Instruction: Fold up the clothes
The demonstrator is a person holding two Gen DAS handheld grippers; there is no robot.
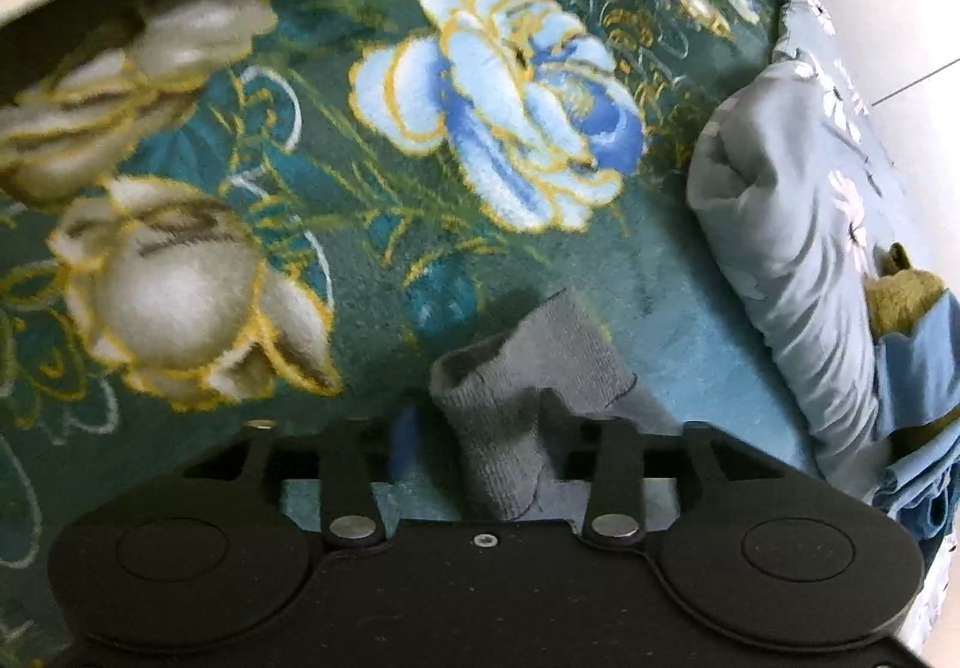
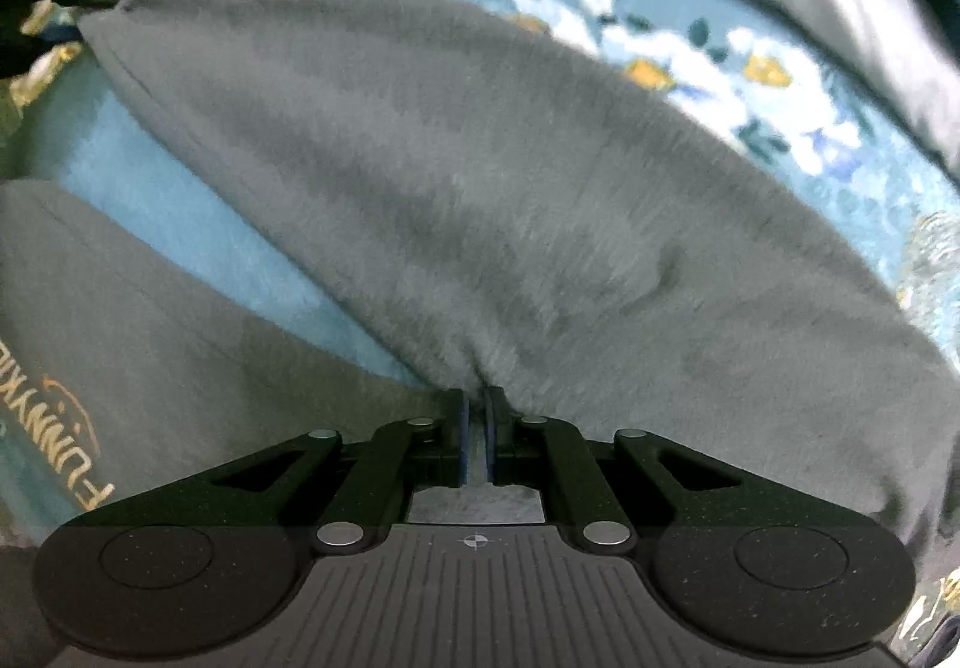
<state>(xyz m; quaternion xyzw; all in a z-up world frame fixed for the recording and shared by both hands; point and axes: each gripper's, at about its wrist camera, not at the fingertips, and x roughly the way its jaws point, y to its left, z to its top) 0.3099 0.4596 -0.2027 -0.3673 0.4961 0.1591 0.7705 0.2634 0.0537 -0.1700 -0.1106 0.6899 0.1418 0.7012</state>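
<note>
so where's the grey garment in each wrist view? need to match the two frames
Left wrist: only a bunched grey garment corner shows, bottom centre, held in the left gripper.
Right wrist: it fills the middle of the frame, stretching from the right gripper, shut on it at bottom centre, to the far corner at upper left, where the other gripper pinches it.
Shared landmark: the teal floral blanket under the garment.

Both tongs are the same matte black plastic build. The left tongs (image 1: 480,428) have two round discs at the base, flat linkage arms on silver rivets and one small centre screw. The right tongs (image 2: 475,416) add blue pads (image 2: 463,443), a ribbed grey deck and a tiny crosshair mark.
</note>
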